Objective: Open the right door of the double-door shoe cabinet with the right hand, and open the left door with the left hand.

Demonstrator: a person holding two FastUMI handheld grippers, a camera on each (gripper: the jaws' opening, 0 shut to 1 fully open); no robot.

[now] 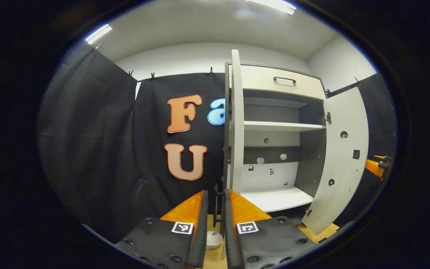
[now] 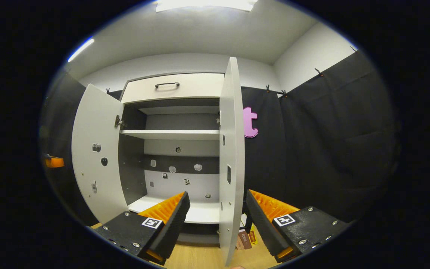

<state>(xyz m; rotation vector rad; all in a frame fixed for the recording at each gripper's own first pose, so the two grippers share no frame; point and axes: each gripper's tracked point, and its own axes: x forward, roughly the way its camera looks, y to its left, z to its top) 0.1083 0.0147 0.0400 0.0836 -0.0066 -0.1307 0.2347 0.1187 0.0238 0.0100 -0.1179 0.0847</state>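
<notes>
Both doors, left door (image 1: 236, 123) and right door (image 2: 231, 149), stand open; two shelves, seemingly bare.

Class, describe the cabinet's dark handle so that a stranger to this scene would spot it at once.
Find the white shoe cabinet with both doors swung open. Above its open shelves runs a pale drawer front across the top. The handle is the thin dark bar at its centre, the one curved pull there; the small dark marks lower down are holes and stickers.
</notes>
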